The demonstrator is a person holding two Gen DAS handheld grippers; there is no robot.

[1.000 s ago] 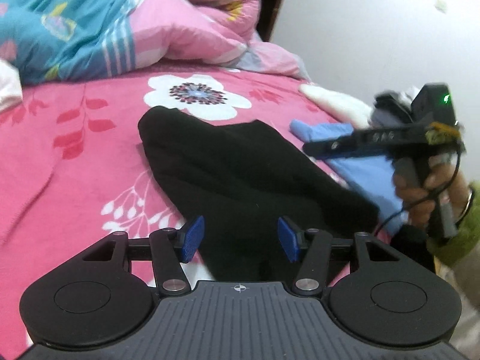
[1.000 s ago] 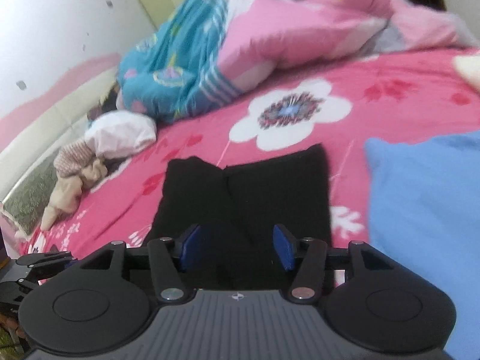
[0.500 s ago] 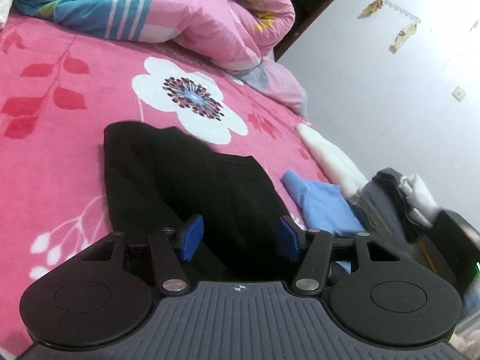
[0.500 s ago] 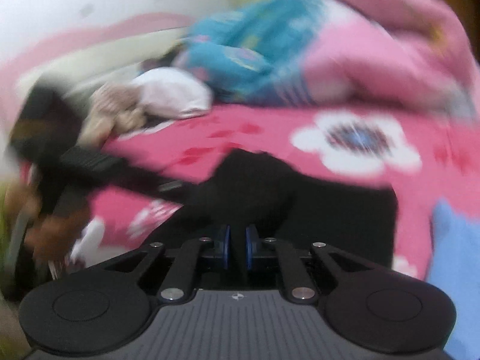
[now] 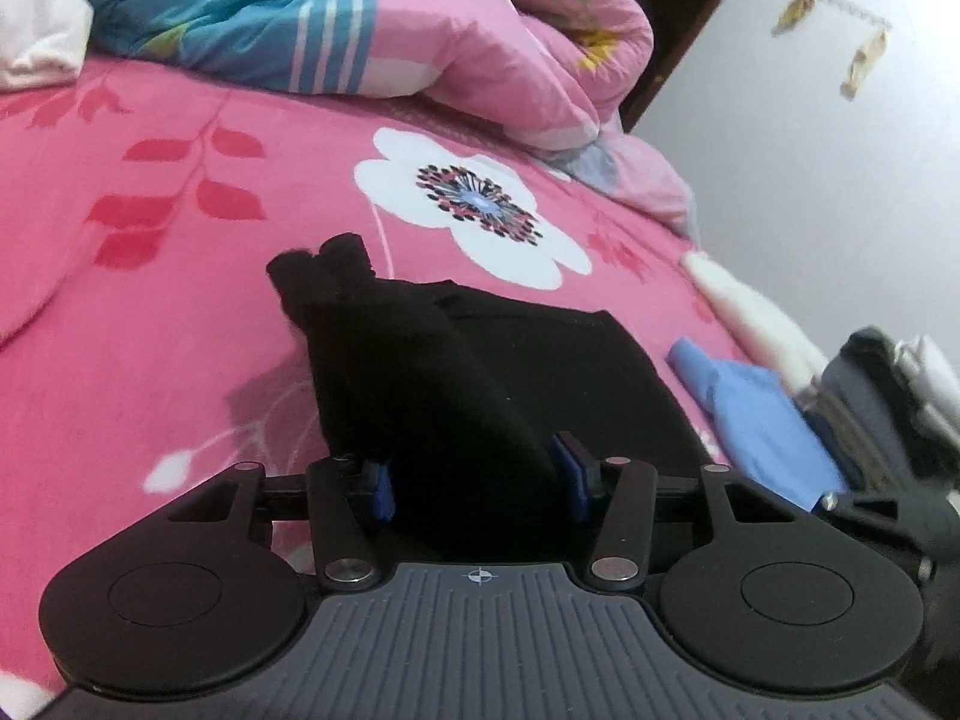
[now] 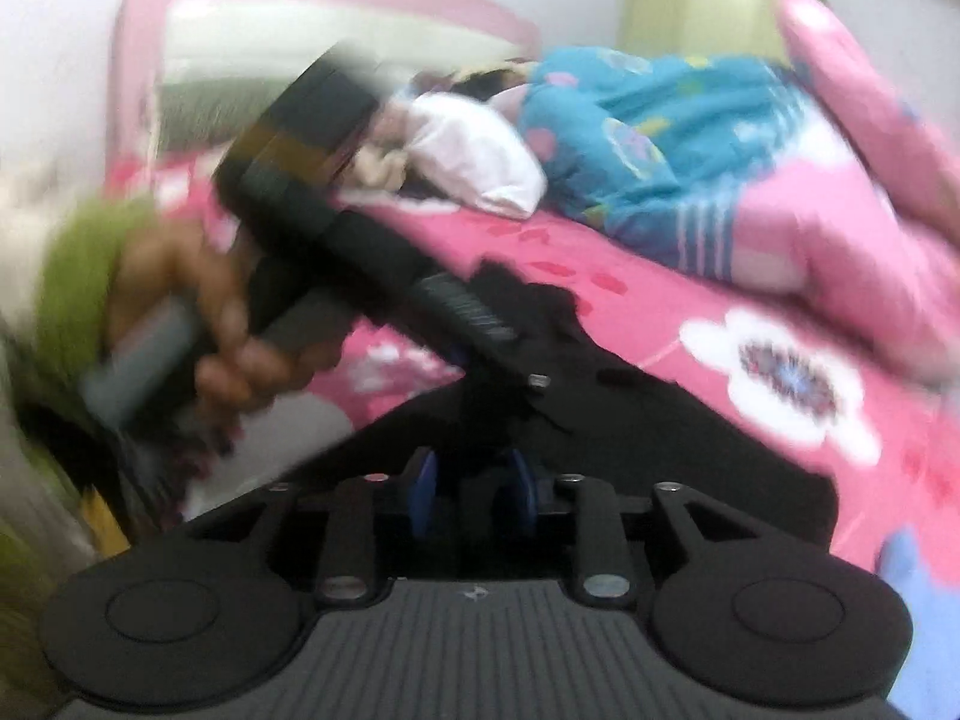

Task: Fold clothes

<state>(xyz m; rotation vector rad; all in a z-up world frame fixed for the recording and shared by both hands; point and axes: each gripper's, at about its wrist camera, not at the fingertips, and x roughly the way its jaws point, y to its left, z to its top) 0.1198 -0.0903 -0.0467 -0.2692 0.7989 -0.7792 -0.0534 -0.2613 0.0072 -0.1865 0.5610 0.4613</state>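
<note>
Change since earlier frames: the black garment (image 5: 480, 396), which lay flat a second ago, now rises in a bunched ridge from the left tongs (image 5: 474, 483). The left tongs' jaws have just been closing, with black cloth between them. The right tongs (image 6: 471, 489), nearly together half a second ago, have just been opening, also with cloth between them.
Left wrist view, left side: a pink bedsheet (image 5: 120, 324) with red leaves fills the left and centre. A white pillow corner (image 5: 36, 30) sits at the upper left.
Left wrist view, centre: a blue and pink quilt (image 5: 372, 18) is heaped along the top. A white flower print (image 5: 474, 210) lies below it. The garment lies on the sheet in the middle of the frame.
Left tongs: blue pads (image 5: 567, 468) stand apart at the bottom centre. Whether they press the cloth, I cannot tell.
Left wrist view, right side: a light blue garment (image 5: 756, 414) lies just right of the black one. A stack of folded clothes (image 5: 888, 390) sits at the right edge, below a white wall (image 5: 810, 150).
Right wrist view, left side: very blurred. A hand (image 6: 204, 324) in a green sleeve (image 6: 84, 276) holds the left tongs' handle; their body slants across to the centre.
Right wrist view, centre: the right tongs' pads are partly apart at the lower centre. A fold of black cloth stands between them, but I cannot tell whether it is clamped.
Right wrist view, right side: quilt at the upper right, flower print at the middle right.
</note>
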